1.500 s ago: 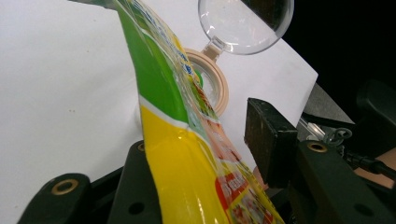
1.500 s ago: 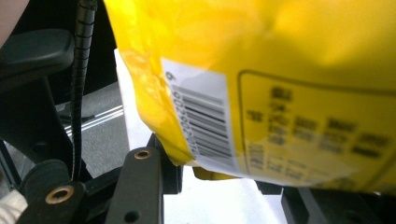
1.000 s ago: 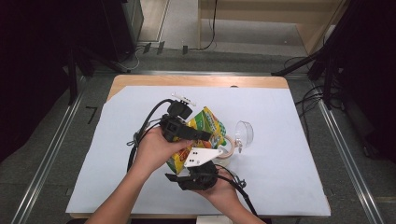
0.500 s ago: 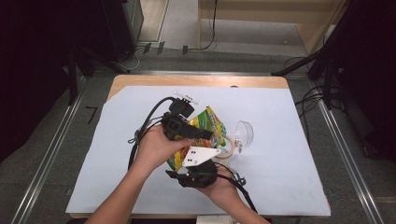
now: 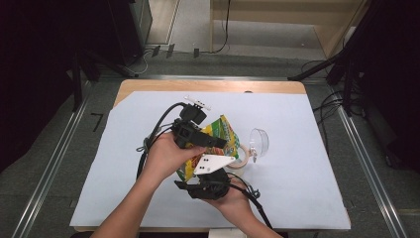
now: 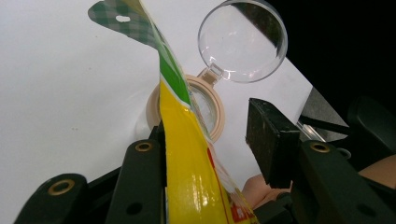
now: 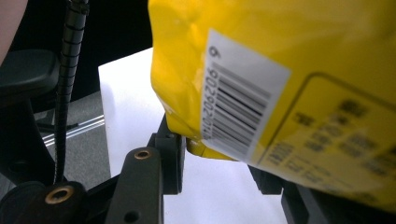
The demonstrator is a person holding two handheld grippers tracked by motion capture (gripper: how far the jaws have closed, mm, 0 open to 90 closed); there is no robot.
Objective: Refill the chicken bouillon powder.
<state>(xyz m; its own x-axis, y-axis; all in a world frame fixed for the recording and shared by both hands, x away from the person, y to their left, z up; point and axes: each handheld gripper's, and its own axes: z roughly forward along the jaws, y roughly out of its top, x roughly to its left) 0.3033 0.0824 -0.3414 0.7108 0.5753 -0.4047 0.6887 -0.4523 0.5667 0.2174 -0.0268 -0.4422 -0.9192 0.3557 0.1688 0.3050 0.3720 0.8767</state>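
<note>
- My left gripper [image 6: 205,154] has just been opening its jaws; the yellow bag [image 6: 187,154] lies against one, clear of the other.
- My right gripper [image 7: 219,182] clamps the bag's bottom corner.
- The bag hangs just above the open jar [image 6: 187,109].

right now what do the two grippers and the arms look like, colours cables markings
Both are black handheld tools. The left gripper trails looped black cables. The right gripper carries a pale three-cornered plate with small dark dots, and a ribbed black cable. In the left gripper view the jaws show brass-coloured rivets, and the pads are blocky and matte black. The forearms are bare, without sleeves.
</note>
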